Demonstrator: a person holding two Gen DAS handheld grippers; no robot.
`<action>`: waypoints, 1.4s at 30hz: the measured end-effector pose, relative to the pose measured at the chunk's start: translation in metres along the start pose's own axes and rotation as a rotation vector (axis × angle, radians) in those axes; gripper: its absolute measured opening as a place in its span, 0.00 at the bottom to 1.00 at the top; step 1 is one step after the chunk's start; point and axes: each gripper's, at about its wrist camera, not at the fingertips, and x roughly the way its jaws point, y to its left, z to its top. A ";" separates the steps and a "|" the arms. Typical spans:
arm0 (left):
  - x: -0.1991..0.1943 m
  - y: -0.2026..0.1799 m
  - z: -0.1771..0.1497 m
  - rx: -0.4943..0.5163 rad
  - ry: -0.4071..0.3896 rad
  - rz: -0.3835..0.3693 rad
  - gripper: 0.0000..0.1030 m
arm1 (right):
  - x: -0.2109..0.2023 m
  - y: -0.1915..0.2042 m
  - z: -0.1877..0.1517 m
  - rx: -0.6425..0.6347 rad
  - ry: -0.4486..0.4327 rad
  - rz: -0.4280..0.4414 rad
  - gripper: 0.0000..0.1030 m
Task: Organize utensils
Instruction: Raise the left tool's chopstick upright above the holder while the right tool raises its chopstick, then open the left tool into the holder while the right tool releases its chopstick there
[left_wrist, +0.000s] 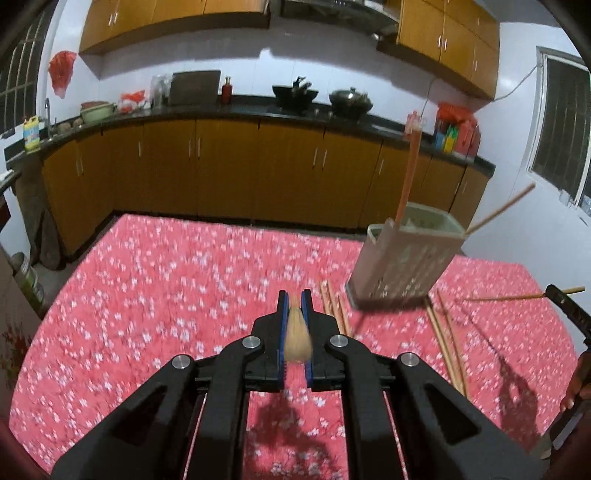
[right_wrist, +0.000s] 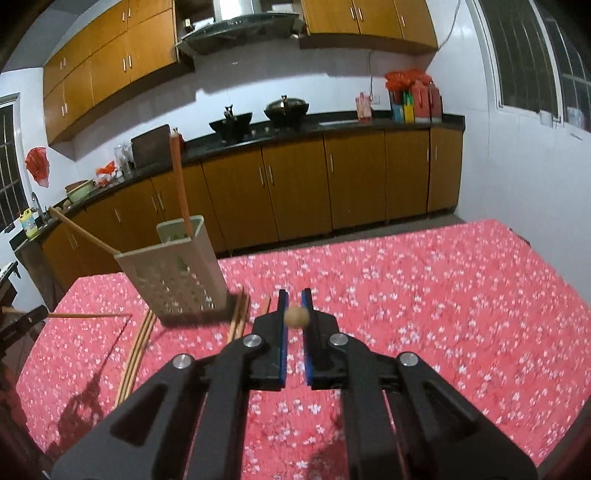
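Left wrist view: my left hand-held gripper (left_wrist: 295, 301) is clamping a chopstick (left_wrist: 297, 334), which I am seeing end-on as a blurred tan shape between the blue pads; the jaws are closed tight on it. Below it, the bench (left_wrist: 155, 280) is covered in red floral cloth. The holder (left_wrist: 406, 258), a pale perforated caddy, is standing ahead and to the right, with a red stick (left_wrist: 408, 173) rising from it and a tan one leaning out over its right rim. Loose pairs (left_wrist: 447, 343) are lying on the cloth beside and in front of the holder. At the far right, another chopstick (left_wrist: 517, 296) is sticking out from my other tool.

Right wrist view: my right hand-held gripper (right_wrist: 295, 301) is likewise pinching a chopstick (right_wrist: 295, 316), showing only its round tan end between the pads. The holder (right_wrist: 173, 269) is standing ahead to the left, with loose sticks (right_wrist: 138, 350) lying on the bench (right_wrist: 424, 295) near its base.

I judge that I am carrying one stick in each hand, both picked up and not yet stowed. Next, each needs tipping upright above the holder's mouth, then releasing, one hand at a time to avoid clashing.
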 end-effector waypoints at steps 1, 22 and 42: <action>-0.002 0.000 0.004 0.001 -0.008 -0.002 0.07 | -0.001 0.001 0.002 -0.001 -0.006 0.002 0.08; -0.050 -0.058 0.081 0.058 -0.181 -0.174 0.07 | -0.060 0.067 0.101 -0.043 -0.228 0.276 0.08; 0.000 -0.100 0.127 0.007 -0.380 -0.098 0.07 | 0.010 0.106 0.123 -0.065 -0.304 0.197 0.08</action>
